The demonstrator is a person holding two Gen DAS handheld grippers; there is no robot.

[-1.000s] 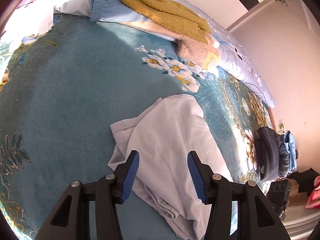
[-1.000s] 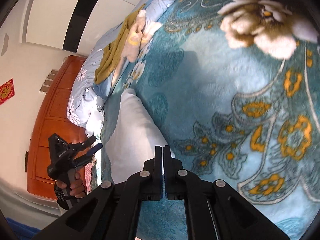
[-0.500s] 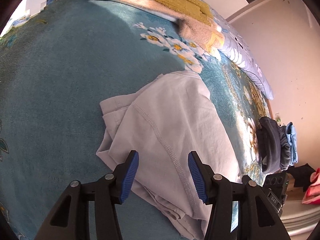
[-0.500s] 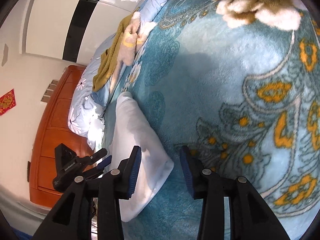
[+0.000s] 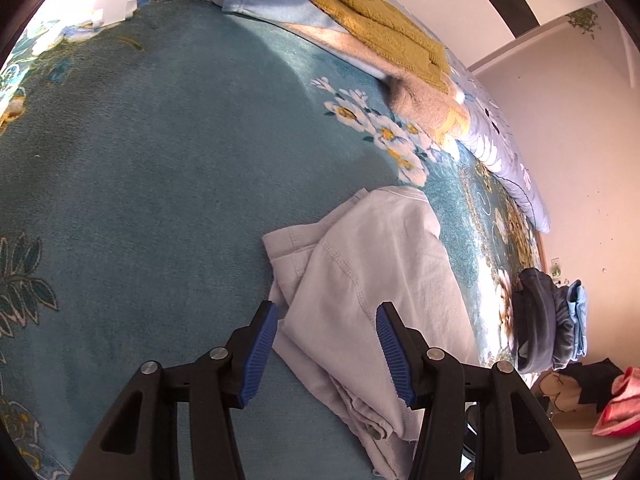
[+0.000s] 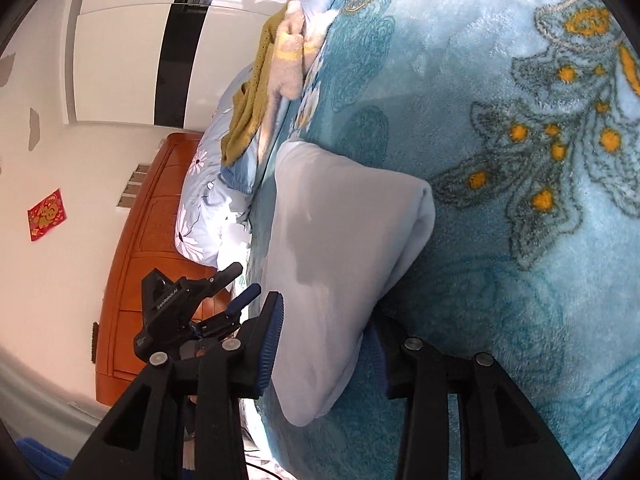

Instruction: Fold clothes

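A pale grey garment [image 5: 372,280] lies partly folded on the teal floral blanket [image 5: 160,180], its seamed layers bunched at the near end. My left gripper [image 5: 328,352] hovers open just over that near edge, its blue pads [image 5: 262,350] apart and holding nothing. In the right wrist view the same garment [image 6: 340,232] shows as a smooth folded slab. My right gripper [image 6: 324,348] is open, with the garment's near corner lying between its fingers. The left gripper [image 6: 244,284] also shows there, beyond the garment's far side.
A mustard knit [image 5: 372,20], a beige fuzzy piece [image 5: 428,100] and a light blue garment [image 5: 280,12] are heaped by the pillows. A dark folded stack [image 5: 536,320] sits at the bed's right edge. An orange wooden headboard [image 6: 140,240] stands behind.
My right gripper went from shut to open and moved in until the garment's corner lay between its fingers. My left gripper stayed open, dipped closer, then drew back to the left.
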